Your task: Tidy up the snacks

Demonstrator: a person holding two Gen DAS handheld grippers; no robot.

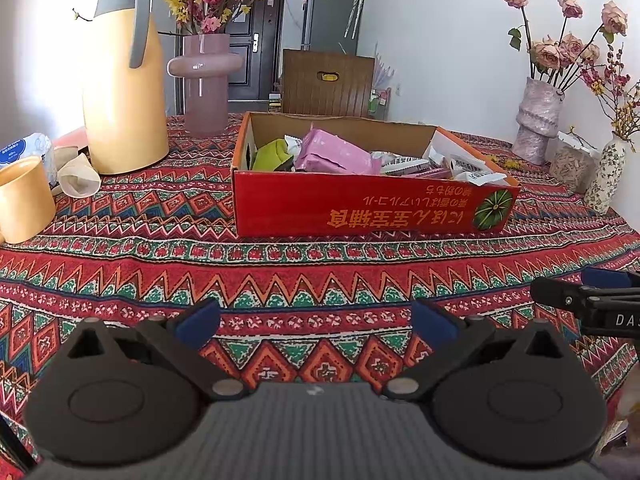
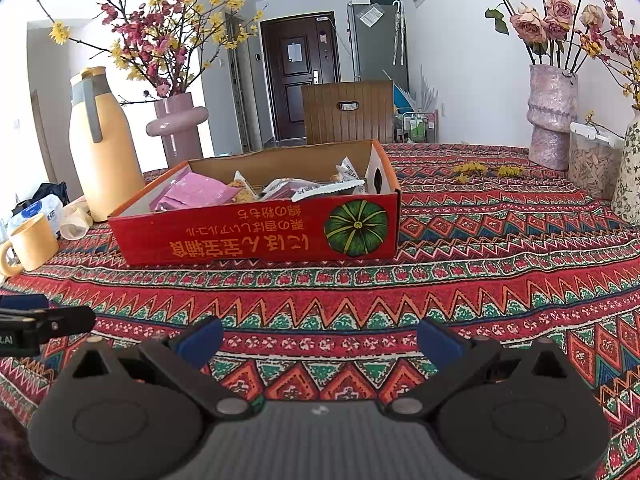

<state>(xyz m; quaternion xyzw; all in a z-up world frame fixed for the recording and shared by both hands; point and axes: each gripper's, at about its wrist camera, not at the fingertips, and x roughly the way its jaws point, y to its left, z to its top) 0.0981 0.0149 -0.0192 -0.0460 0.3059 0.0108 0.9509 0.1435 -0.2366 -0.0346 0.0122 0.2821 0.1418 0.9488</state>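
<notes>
A red cardboard box (image 1: 360, 208) with a pumpkin print stands on the patterned tablecloth ahead of both grippers; it also shows in the right wrist view (image 2: 256, 232). It holds several snack packets, among them a pink one (image 1: 332, 154) (image 2: 192, 192), a green one (image 1: 270, 154) and white ones (image 1: 472, 170) (image 2: 328, 190). My left gripper (image 1: 316, 322) is open and empty, low over the cloth well short of the box. My right gripper (image 2: 320, 340) is open and empty, also short of the box. The right gripper's tip shows at the left wrist view's right edge (image 1: 592, 292).
A yellow thermos jug (image 1: 120, 76) (image 2: 100, 140), a pink vase (image 1: 204, 80) and a yellow mug (image 1: 24, 200) (image 2: 32, 244) stand left of the box. A rough pink vase (image 1: 536, 120) (image 2: 552, 116), a clear jar (image 2: 592, 164) and a floral vase (image 1: 608, 176) stand right.
</notes>
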